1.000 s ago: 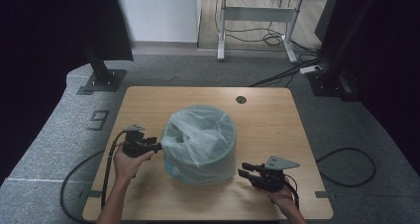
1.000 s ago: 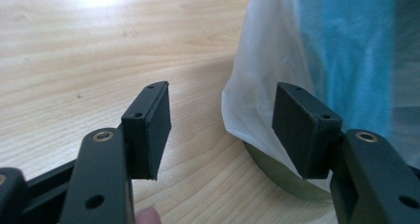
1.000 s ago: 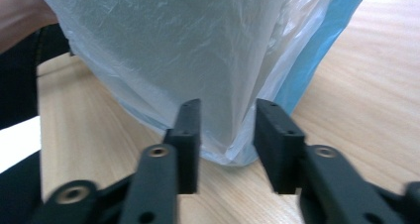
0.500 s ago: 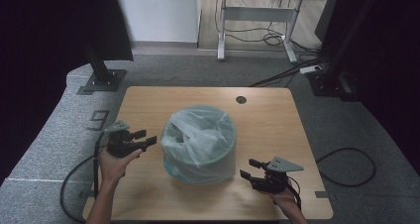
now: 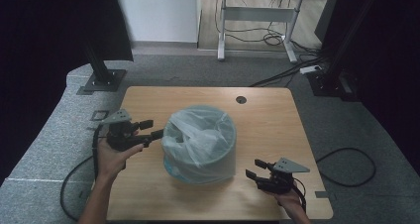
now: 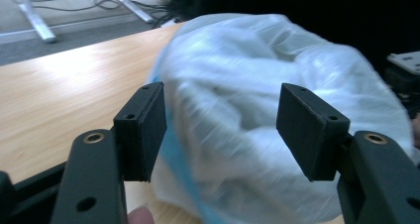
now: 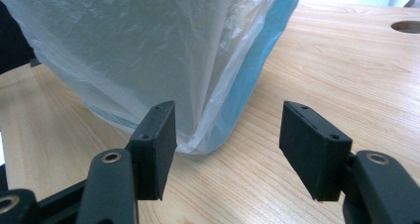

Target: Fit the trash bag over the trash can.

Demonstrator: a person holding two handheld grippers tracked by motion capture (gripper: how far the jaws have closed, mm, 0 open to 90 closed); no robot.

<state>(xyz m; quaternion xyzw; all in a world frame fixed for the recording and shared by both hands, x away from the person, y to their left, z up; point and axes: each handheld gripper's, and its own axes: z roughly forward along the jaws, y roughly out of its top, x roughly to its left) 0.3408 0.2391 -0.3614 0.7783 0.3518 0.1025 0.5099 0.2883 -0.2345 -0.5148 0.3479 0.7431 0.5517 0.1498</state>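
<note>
Left gripper, held up at centre-left of the high view, has its jaws apart with nothing between them, tips just beside the bag over the bin, which stands mid-table. Right gripper, low at lower right of that view, has just been opening and holds nothing, jaws apart and near the bin's base. Its own view shows blue under the plastic; the left gripper view blurs the bag.
</note>
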